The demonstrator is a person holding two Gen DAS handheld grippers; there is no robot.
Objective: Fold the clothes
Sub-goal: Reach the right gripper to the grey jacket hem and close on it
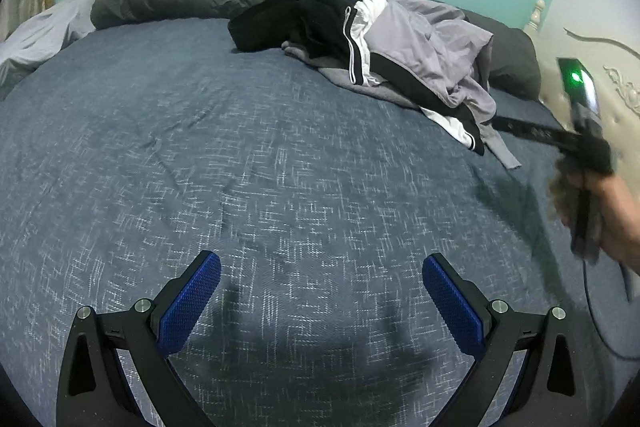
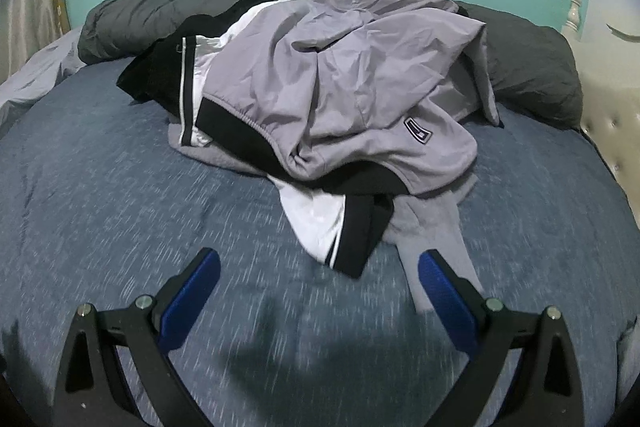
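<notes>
Two open grippers (image 1: 322, 299), one clothes pile (image 2: 340, 99)

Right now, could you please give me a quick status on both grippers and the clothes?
Left gripper open, empty, over bare bedspread. Right gripper open, empty, facing the clothes pile. Pile unfolded, heaped. Nothing in the way.

**Black frames, blue pads, one green light**

Each wrist view shows the same build. The left gripper (image 1: 322, 301) has two black angular finger arms ending in blue pads (image 1: 190, 303) with a fine knurled texture; silver round screws (image 1: 143, 305) sit at the joints. The right gripper (image 2: 319, 297) matches it, with blue pads (image 2: 448, 303) on black arms. At the right edge of the left wrist view, a bare hand (image 1: 608, 215) grips a dark handle topped by a green-lit unit (image 1: 578, 85), with a thin dark cable (image 1: 596, 311) trailing below.
</notes>
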